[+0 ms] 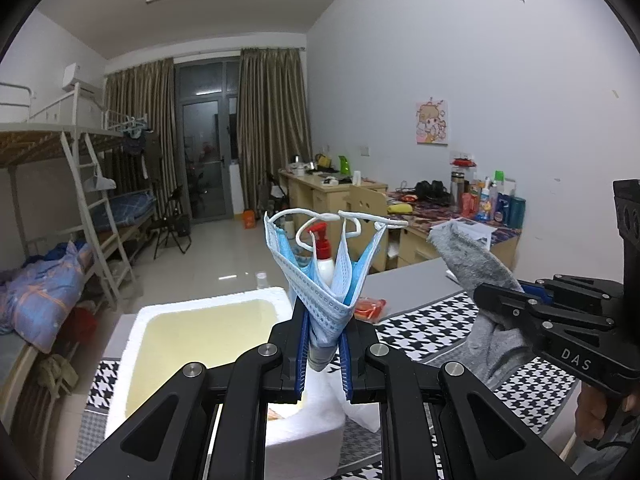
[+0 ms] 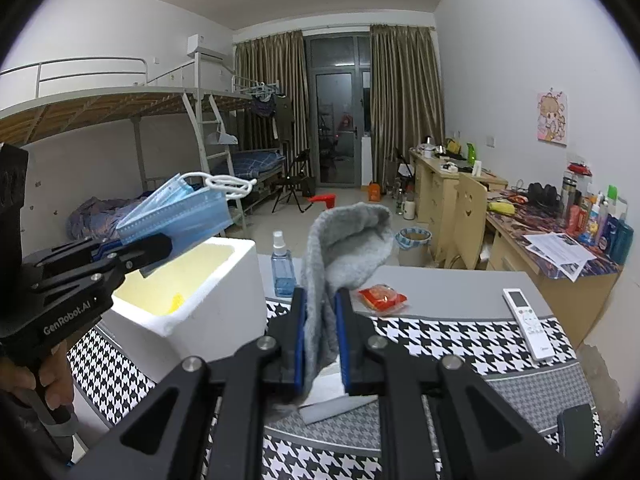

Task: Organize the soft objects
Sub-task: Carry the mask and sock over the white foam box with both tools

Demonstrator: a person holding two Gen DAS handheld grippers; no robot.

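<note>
Above the worktop, beside the foam box (image 2: pixel 224 280), the left tool (image 1: pixel 324 344) clenches limp light masks (image 1: pixel 320 272) and the right tool (image 2: pixel 320 336) a floppy sock (image 2: pixel 340 248), both pinched mid-fold.

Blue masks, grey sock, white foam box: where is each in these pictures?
Blue masks (image 1: pixel 320 280): left wrist view, pleated fold.
Grey sock (image 2: pixel 344 240): right wrist view, drooping upper part.
White foam box (image 2: pixel 224 288): right wrist view, outer side wall.

We see the white foam box (image 2: pixel 208 300) open on top; a blue spray bottle (image 2: pixel 283 266) stands just right of it, an orange snack packet (image 2: pixel 383 298) farther right.
</note>
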